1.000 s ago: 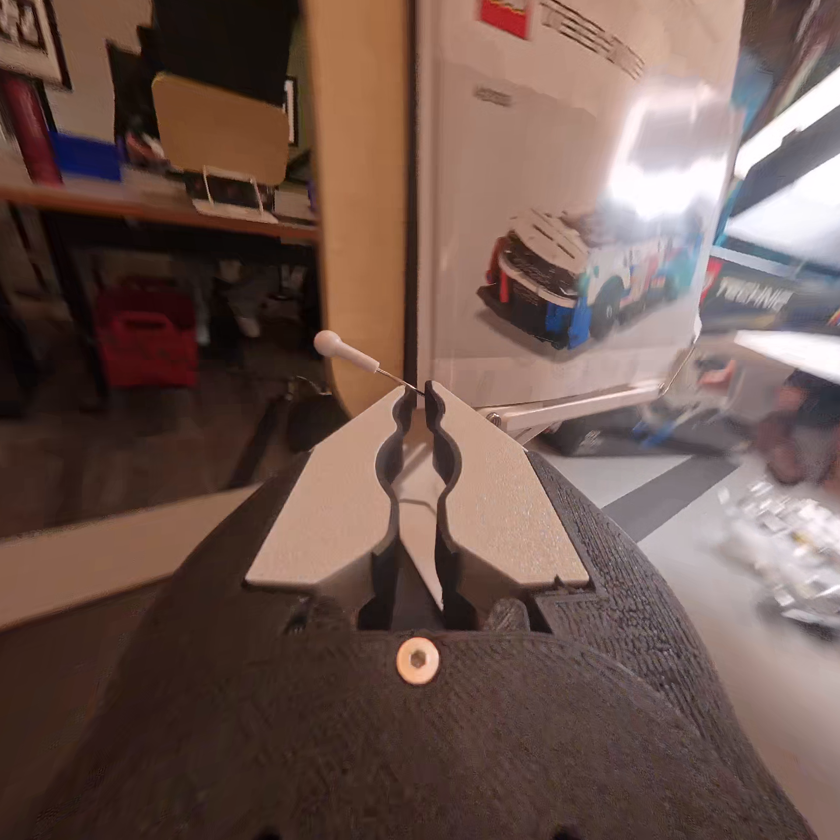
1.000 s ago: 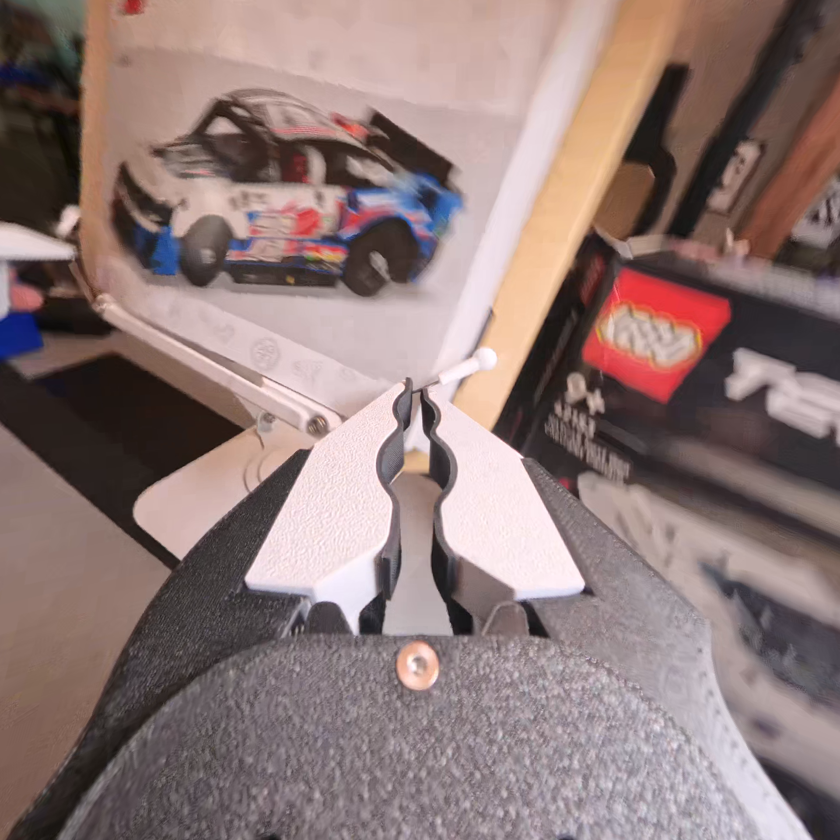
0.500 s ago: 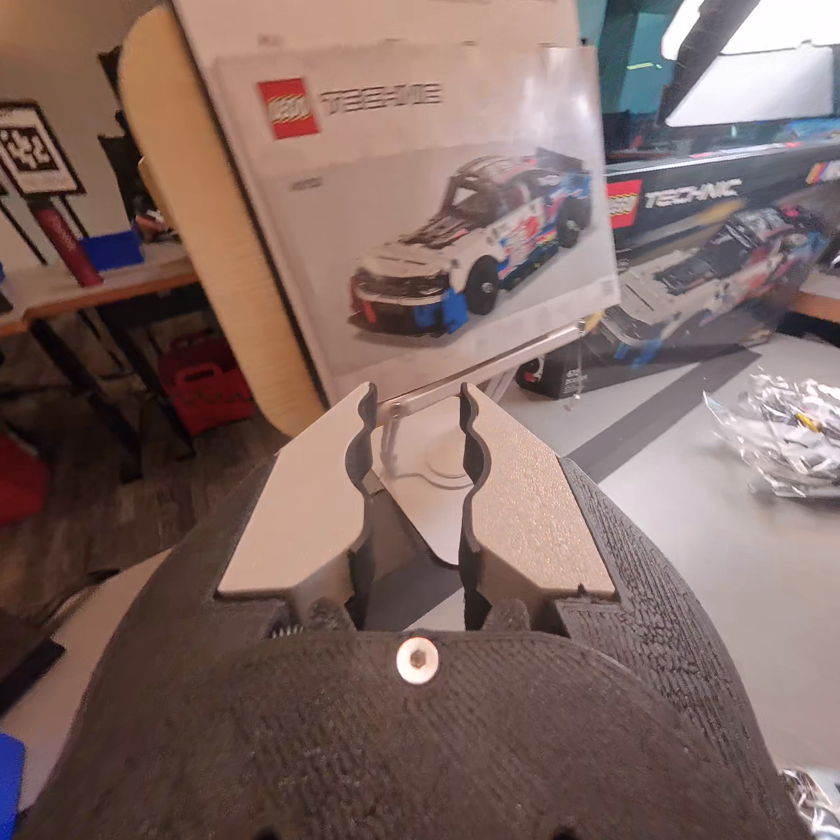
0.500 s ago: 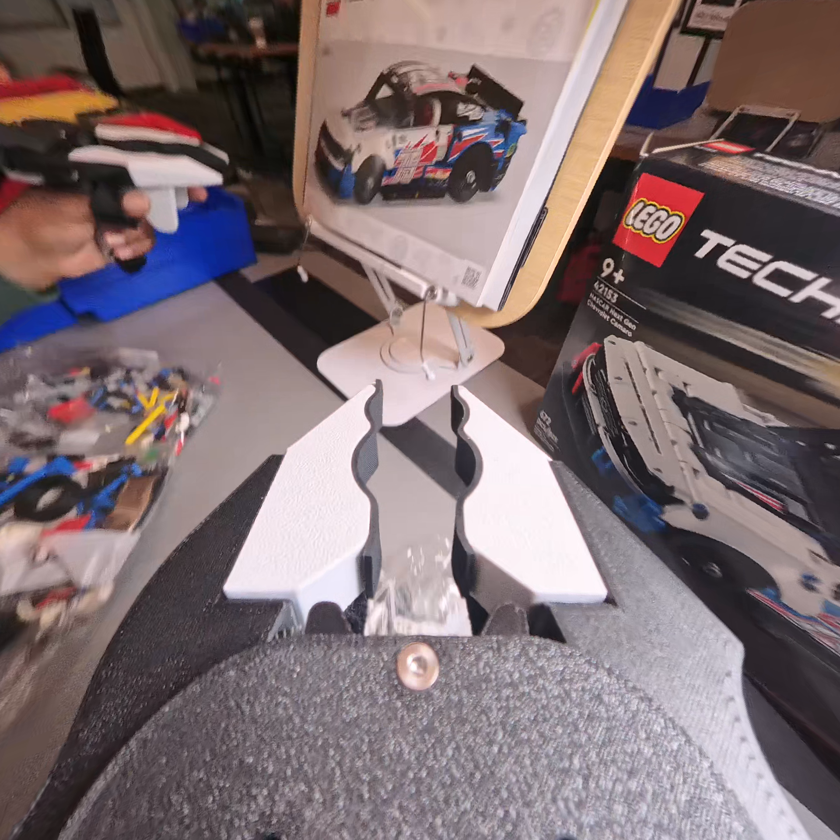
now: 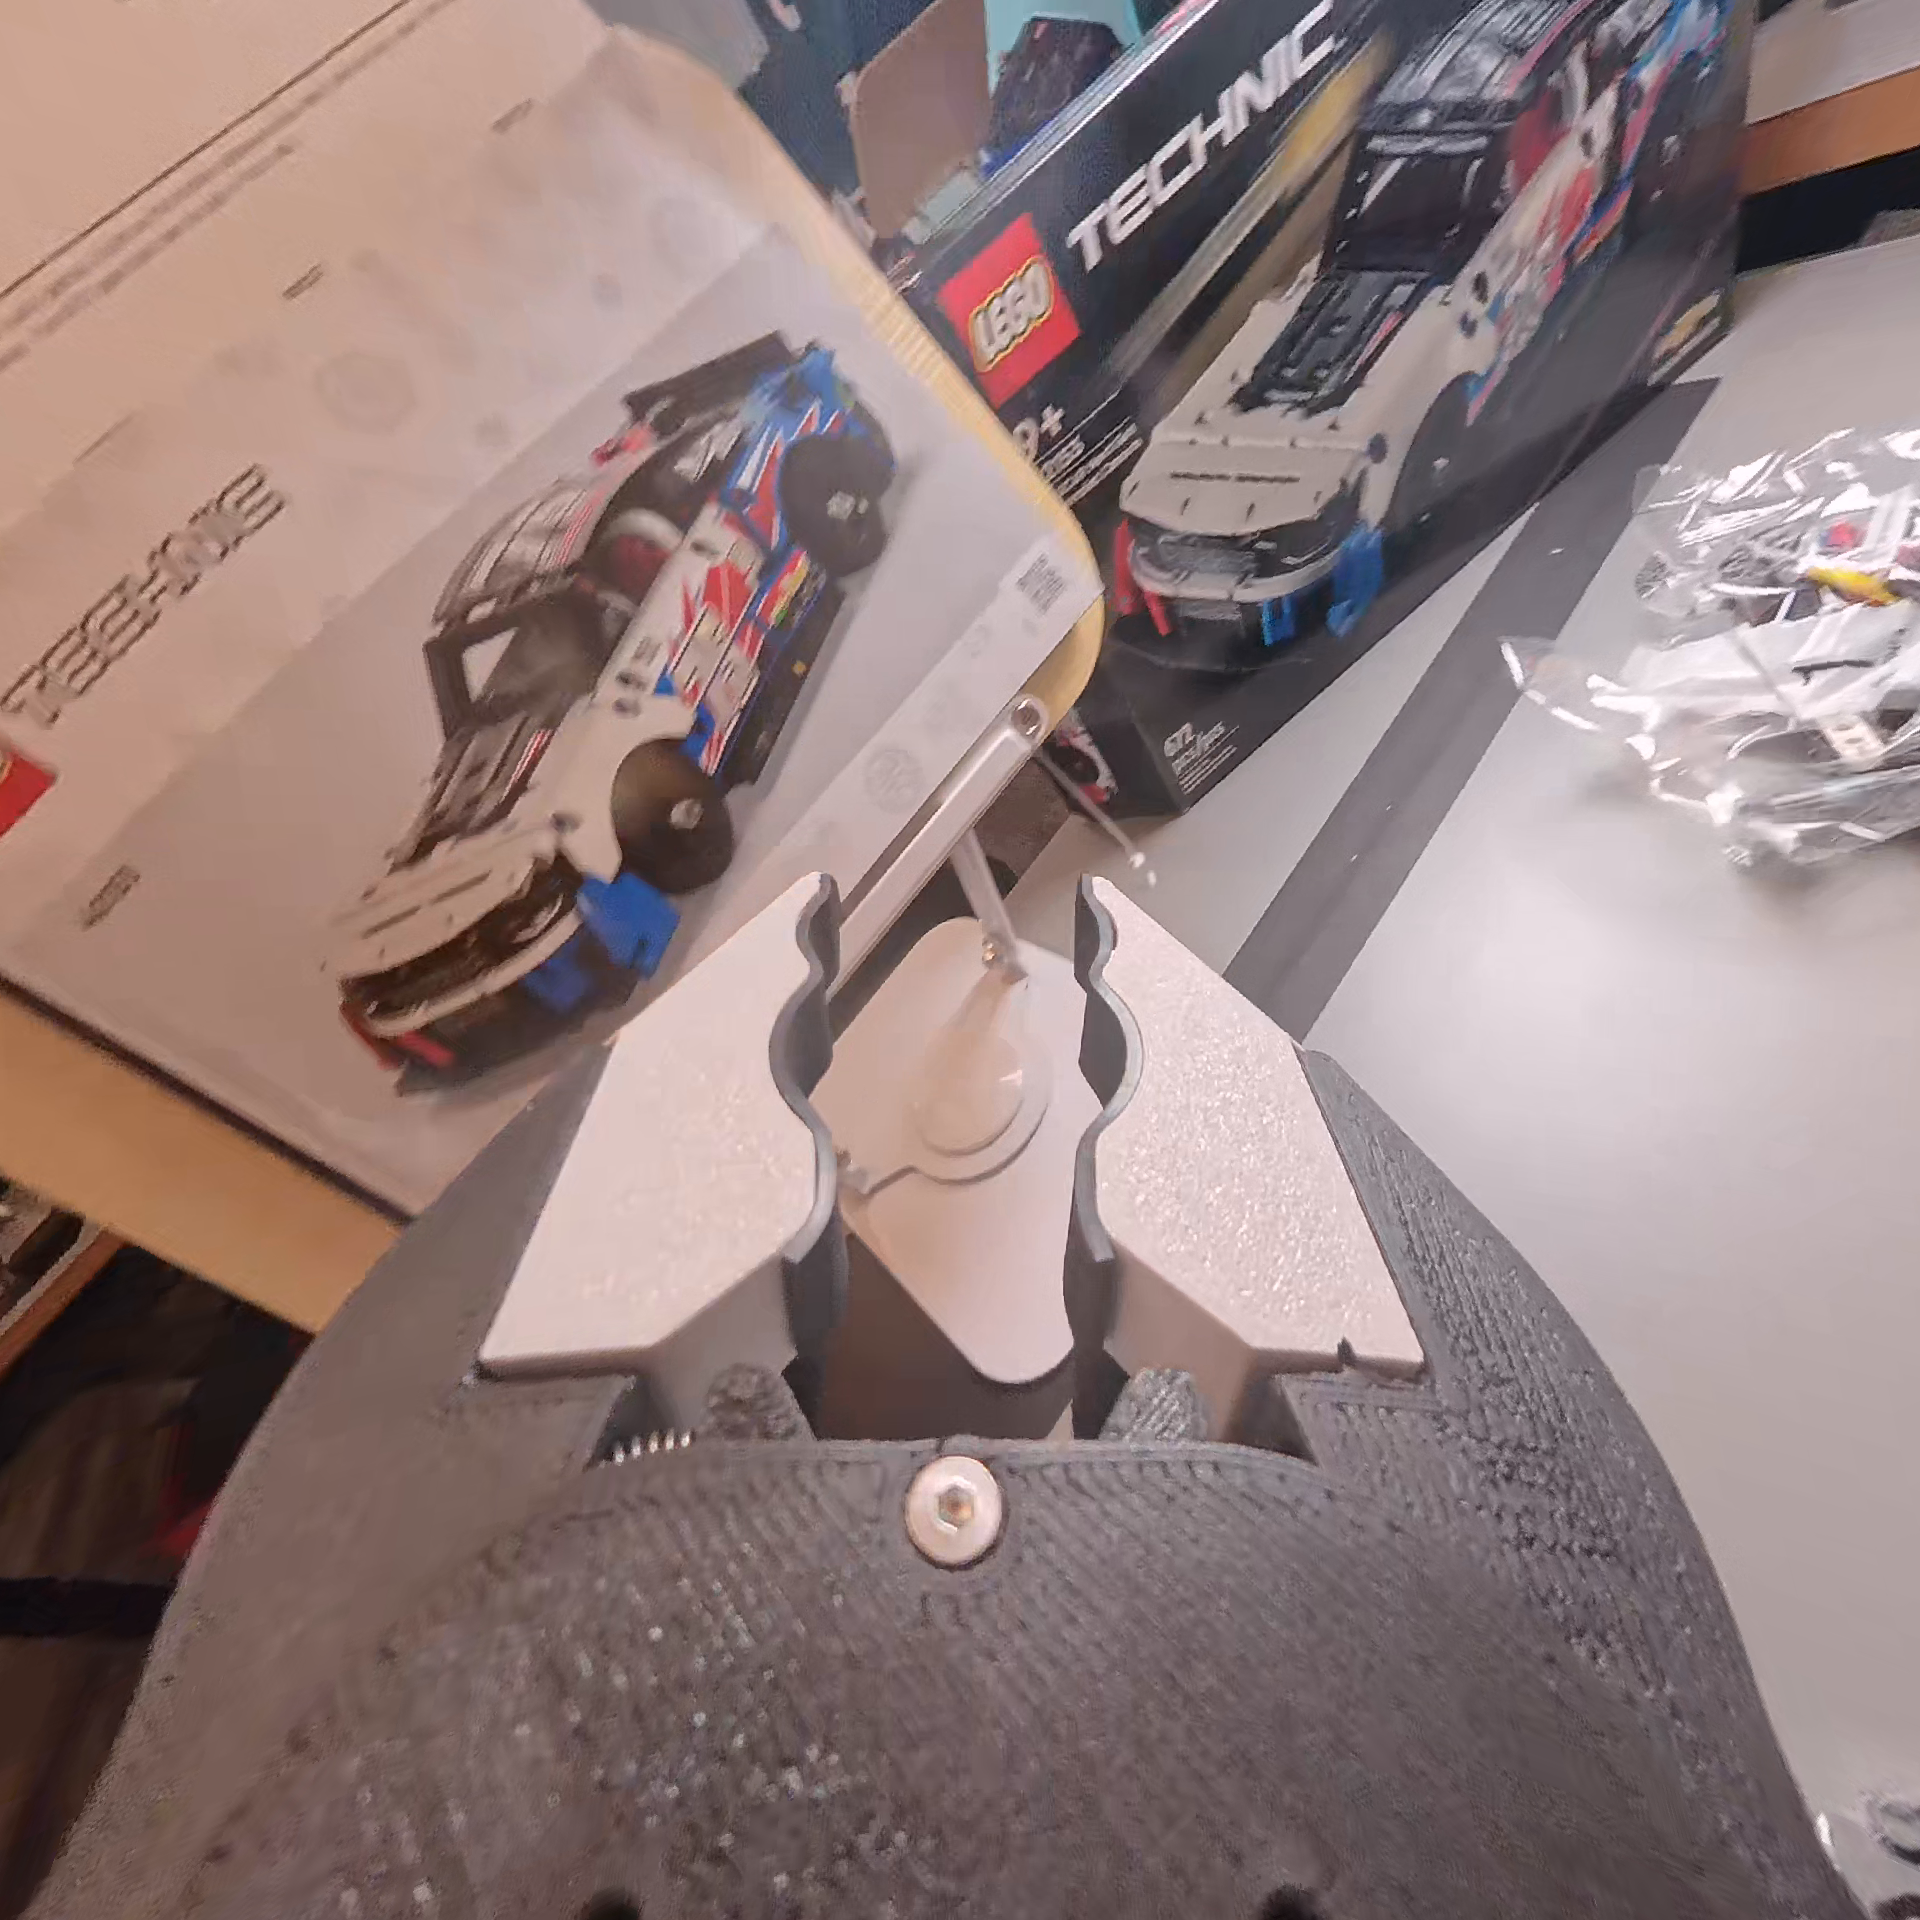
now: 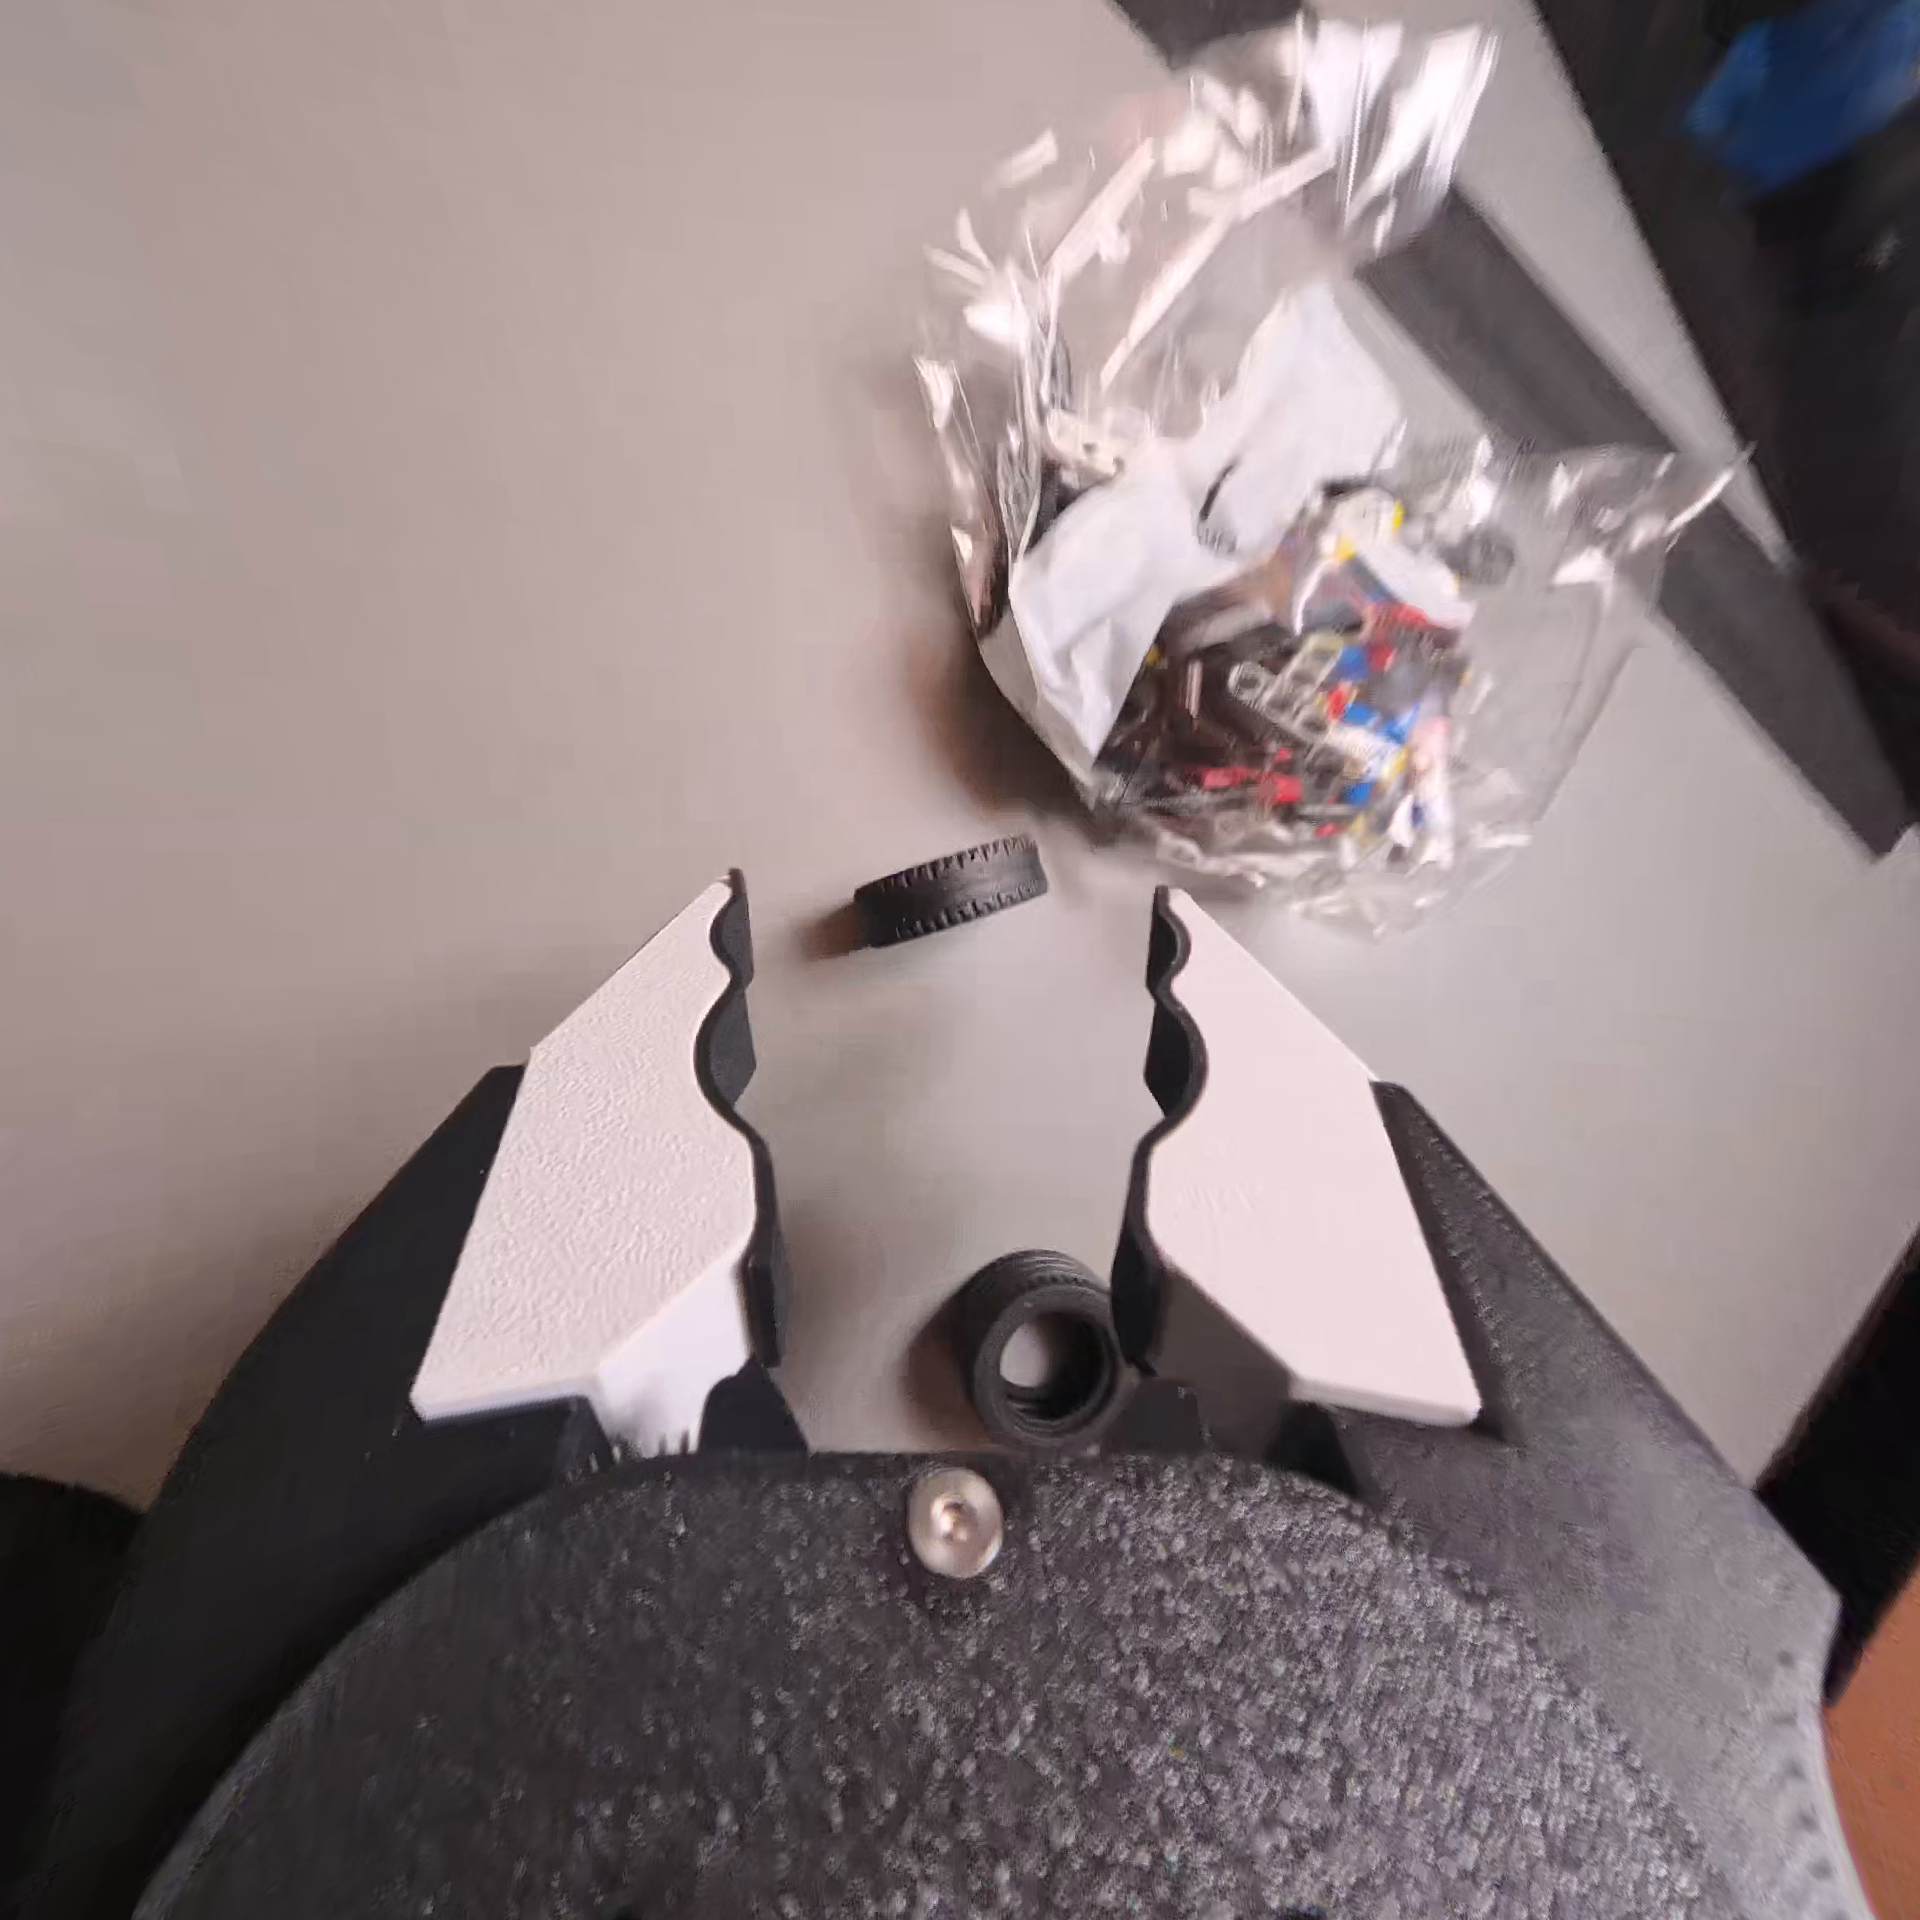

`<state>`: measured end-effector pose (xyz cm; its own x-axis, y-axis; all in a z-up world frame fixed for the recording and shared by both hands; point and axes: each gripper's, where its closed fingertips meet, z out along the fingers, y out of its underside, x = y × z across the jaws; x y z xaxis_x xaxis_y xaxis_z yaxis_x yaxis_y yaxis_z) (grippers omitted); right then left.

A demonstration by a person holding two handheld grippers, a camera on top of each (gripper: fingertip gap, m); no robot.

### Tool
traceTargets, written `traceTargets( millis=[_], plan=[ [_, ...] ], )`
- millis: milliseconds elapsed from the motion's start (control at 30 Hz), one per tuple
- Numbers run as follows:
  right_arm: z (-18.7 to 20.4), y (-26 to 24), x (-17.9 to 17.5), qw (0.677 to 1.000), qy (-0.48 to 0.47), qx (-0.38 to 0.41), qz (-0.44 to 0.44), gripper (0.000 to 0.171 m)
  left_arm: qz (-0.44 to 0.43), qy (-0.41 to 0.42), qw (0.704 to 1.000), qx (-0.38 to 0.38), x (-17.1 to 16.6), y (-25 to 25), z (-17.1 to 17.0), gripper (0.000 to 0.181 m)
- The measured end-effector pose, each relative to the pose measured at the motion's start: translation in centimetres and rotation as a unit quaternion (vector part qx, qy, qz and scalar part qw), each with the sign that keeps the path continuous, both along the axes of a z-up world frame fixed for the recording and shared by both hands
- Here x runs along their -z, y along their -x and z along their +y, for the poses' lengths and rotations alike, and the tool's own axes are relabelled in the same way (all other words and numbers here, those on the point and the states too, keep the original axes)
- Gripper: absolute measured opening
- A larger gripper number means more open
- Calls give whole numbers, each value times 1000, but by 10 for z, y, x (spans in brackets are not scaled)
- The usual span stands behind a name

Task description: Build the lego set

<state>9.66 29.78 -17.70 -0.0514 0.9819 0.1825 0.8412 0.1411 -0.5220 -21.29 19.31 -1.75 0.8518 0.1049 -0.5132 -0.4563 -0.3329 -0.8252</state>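
A small black rubber tyre (image 6: 948, 891) lies on the grey worktop (image 6: 416, 416), just ahead of the right tongs (image 6: 948, 904), whose fingers stand wide apart and empty. A second black tyre (image 6: 1049, 1349) sits between their bases. A clear plastic bag of mixed bricks (image 6: 1278, 582) lies near. The left tongs (image 5: 954, 914), also parted and empty, hover over the white stand (image 5: 966, 1101) bearing the printed instruction booklet (image 5: 499, 582), beside the black set box (image 5: 1351, 364)

Left gripper (image 5: 951, 894): jaws now spread, pin released, tilted over the white stand base (image 5: 956, 1226).
Right gripper (image 6: 945, 894): jaws wider, now pointing down at the grey table (image 6: 416, 468), two black tires (image 6: 951, 878) and a parts bag (image 6: 1299, 582).
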Motion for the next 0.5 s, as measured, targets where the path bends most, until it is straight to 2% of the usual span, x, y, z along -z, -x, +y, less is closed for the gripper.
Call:
traceTargets(
  millis=[67,167,267,333,400,433,500],
  plan=[
    [0,1,25,998,47,36,-10,72,5,0,1000,12,-6,-14,8,43],
    [-4,10,22,995,90,26,38,13,15,-2,1000,27,-12,-34,7,41],
    [-24,11,0,976,205,-26,73,12,21,2,999,36,-9,-49,-8,37],
    [-23,-1,5,963,267,-28,30,12,7,10,999,42,-1,-57,-20,36],
    [-4,-9,19,963,270,-6,-9,12,-9,18,999,47,8,-66,-32,36],
    [7,-15,27,964,264,7,-32,16,-14,19,999,49,10,-70,-38,36],
    [25,-24,37,964,255,35,-65,43,-18,18,998,54,12,-79,-49,36]
  ],
)
